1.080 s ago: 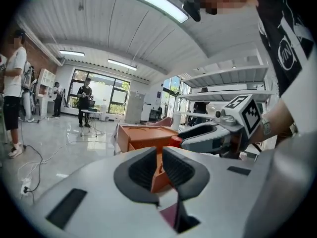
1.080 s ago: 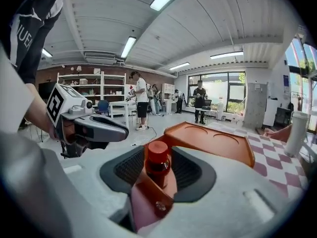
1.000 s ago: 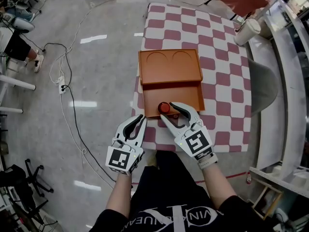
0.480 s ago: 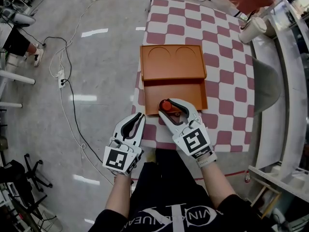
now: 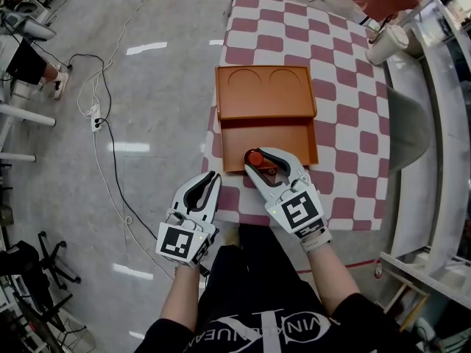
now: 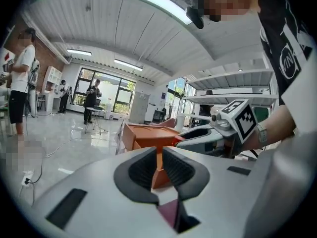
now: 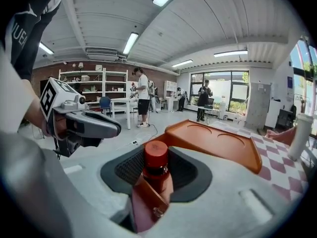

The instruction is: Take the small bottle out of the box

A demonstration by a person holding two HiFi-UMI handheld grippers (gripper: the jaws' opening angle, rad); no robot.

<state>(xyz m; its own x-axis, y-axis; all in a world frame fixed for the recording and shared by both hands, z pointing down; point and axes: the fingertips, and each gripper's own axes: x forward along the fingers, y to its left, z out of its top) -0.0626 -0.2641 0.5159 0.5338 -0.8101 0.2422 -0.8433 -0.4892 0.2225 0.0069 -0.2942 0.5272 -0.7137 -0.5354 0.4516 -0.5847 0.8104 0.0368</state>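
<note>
Right gripper [image 5: 263,161] has slid in since a second ago. Back then the red cap sat just outside its left jaw tip; now the jaws straddle it. The jaws have just been closing a touch but are still wide. Small bottle [image 7: 156,158] is between the pads with a sliver of gap each side, so it's not clamped yet. Left gripper [image 5: 209,179] hasn't shifted to speak of.

Key geometry: the bottle stands upright, long axis vertical, red cap on top, in the near-left corner of the box [image 5: 298,134]. It sits out at the jaw tips, centred between them, straight ahead along the gripper's line. The right gripper is the one on it. The left hangs off the table's near edge, near the box corner but apart from it, jaws together on nothing. The orange showing through its slit is the box beyond.

In the way: the box's near wall [image 7: 148,202] runs between my right jaws below the cap, so pulling back toward me looks blocked. I judge the exit is to close on the neck or cap, then go straight up. The open lid [image 5: 265,90] lies flat behind, two round recesses, well clear. Checked tablecloth [image 5: 346,123] is under it all. White cup [image 5: 386,45] is at far right, well apart.
</note>
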